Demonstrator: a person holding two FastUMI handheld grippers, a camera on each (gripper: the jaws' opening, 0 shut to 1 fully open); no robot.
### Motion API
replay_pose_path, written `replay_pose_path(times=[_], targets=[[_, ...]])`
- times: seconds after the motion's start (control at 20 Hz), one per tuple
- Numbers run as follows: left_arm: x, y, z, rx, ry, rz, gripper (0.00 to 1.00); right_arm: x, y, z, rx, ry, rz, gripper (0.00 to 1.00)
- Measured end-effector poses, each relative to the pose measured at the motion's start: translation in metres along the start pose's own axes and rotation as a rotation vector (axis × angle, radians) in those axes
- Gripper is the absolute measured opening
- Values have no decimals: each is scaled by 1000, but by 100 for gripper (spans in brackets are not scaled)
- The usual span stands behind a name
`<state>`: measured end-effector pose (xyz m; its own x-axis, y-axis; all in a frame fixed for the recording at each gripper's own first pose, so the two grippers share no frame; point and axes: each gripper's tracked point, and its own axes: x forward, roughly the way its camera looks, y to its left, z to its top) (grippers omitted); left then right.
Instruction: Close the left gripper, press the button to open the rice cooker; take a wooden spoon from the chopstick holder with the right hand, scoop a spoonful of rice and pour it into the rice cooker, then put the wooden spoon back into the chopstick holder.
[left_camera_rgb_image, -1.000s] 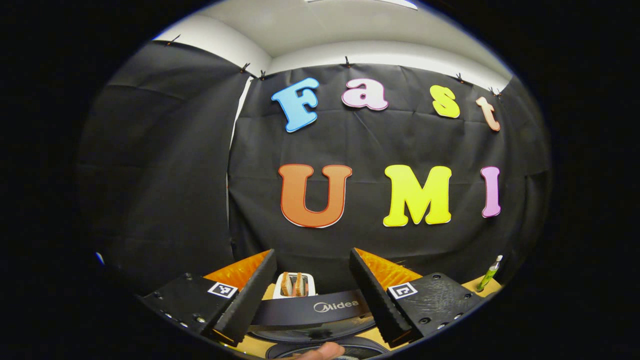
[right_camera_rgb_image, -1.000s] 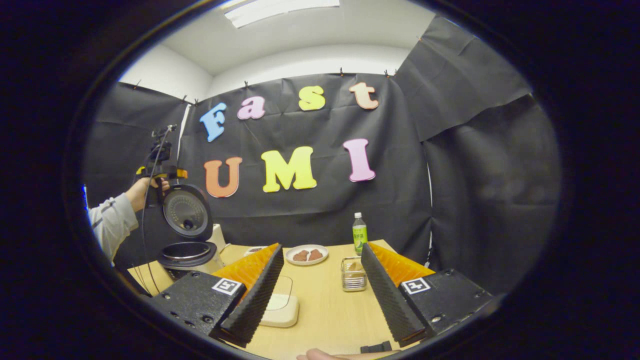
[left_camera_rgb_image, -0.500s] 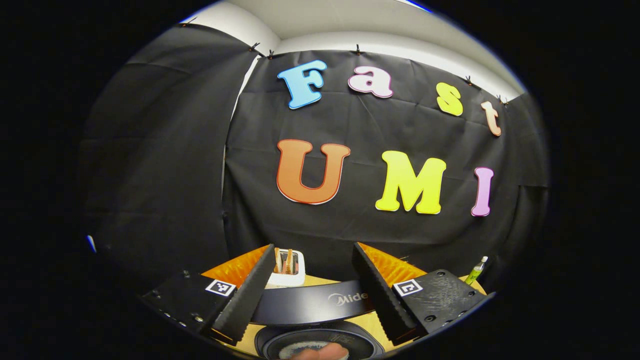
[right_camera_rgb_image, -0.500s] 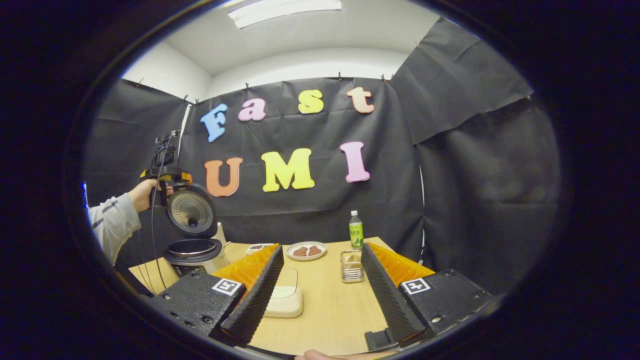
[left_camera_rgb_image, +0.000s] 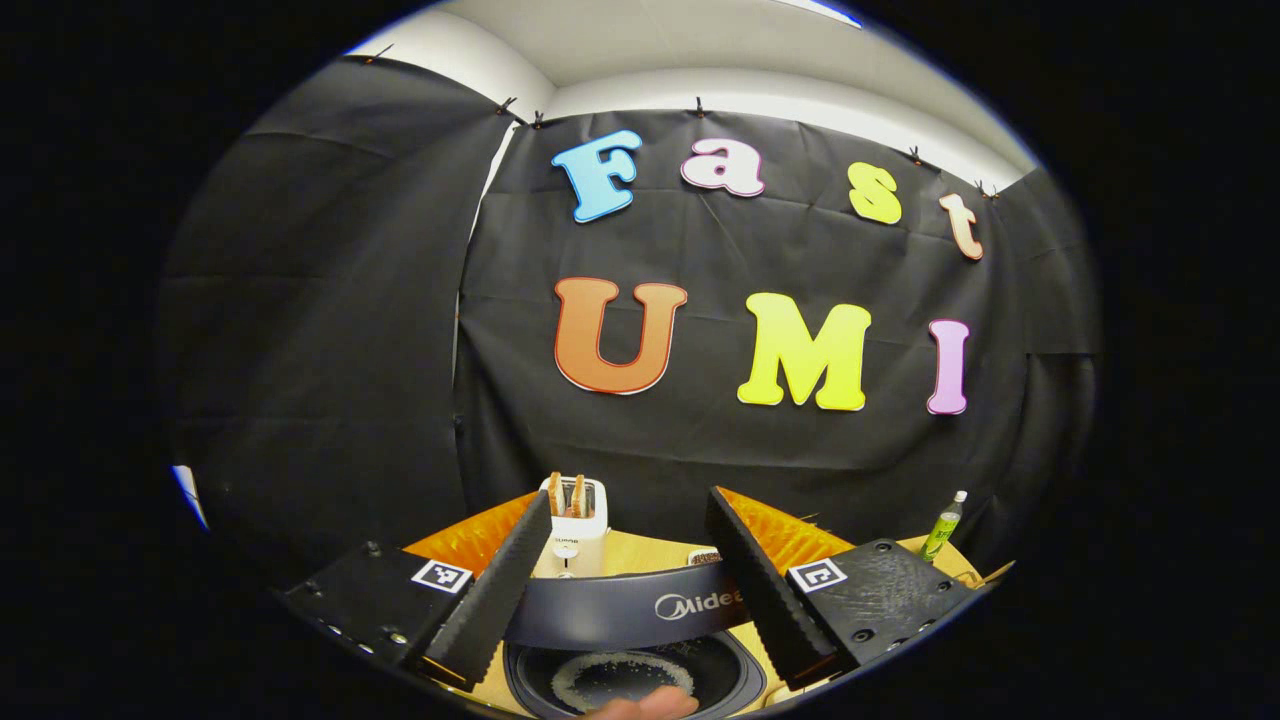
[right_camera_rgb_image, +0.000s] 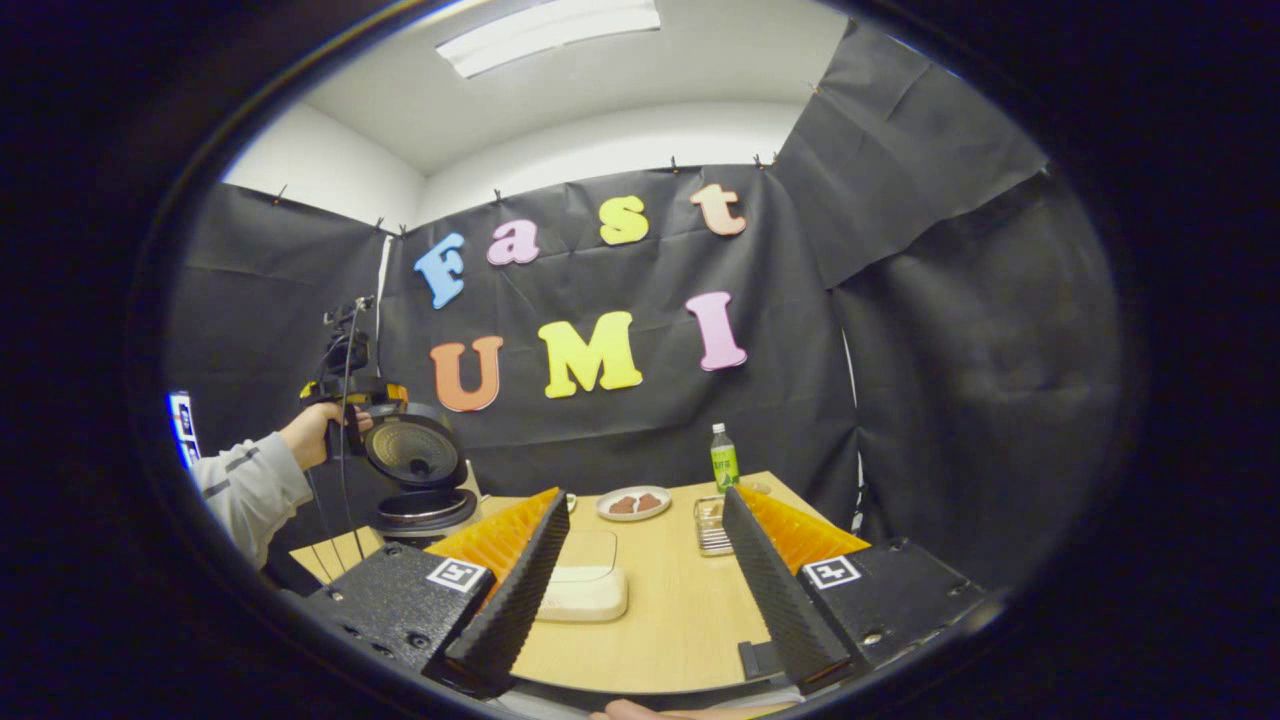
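The dark rice cooker (right_camera_rgb_image: 420, 505) stands at the table's left with its lid (right_camera_rgb_image: 412, 450) raised. A hand (right_camera_rgb_image: 305, 435) holds my left gripper (right_camera_rgb_image: 345, 395) just behind that lid. In the left gripper view, the lid's top edge (left_camera_rgb_image: 610, 605) runs across between my fingers, and the inner pot (left_camera_rgb_image: 630, 680) below holds a thin ring of rice. My left gripper (left_camera_rgb_image: 628, 510) is open and my right gripper (right_camera_rgb_image: 645, 495) is open and holds nothing. A wire chopstick holder (right_camera_rgb_image: 712, 525) stands past the right fingers; what is in it is too small to tell.
A cream box with a clear lid (right_camera_rgb_image: 585, 585) lies on the wooden table (right_camera_rgb_image: 670, 610) near my right gripper. A plate with brown pieces (right_camera_rgb_image: 632, 503) and a green bottle (right_camera_rgb_image: 723, 468) stand at the back. A white toaster (left_camera_rgb_image: 572, 515) stands behind the cooker.
The left gripper view has tipped down, so more of the pot and its rice shows. The right gripper has drawn back, and the table objects look farther away. Both stay open.
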<state>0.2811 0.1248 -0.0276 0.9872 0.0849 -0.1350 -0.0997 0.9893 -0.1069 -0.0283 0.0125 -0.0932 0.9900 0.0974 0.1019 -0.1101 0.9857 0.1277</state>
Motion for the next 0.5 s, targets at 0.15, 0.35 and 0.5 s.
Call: replay_pose_path(times=[0.15, 0.35, 0.5], targets=[[-9, -3, -22, -3, 45, -8, 100, -16, 1, 6, -9, -15, -2, 97], [-22, -5, -42, 10, 56, -21, 99, -27, 8, 13, -28, -36, 8, 100], [-29, -8, -57, 19, 69, -35, 99, -30, 16, 11, -40, -35, 26, 97]])
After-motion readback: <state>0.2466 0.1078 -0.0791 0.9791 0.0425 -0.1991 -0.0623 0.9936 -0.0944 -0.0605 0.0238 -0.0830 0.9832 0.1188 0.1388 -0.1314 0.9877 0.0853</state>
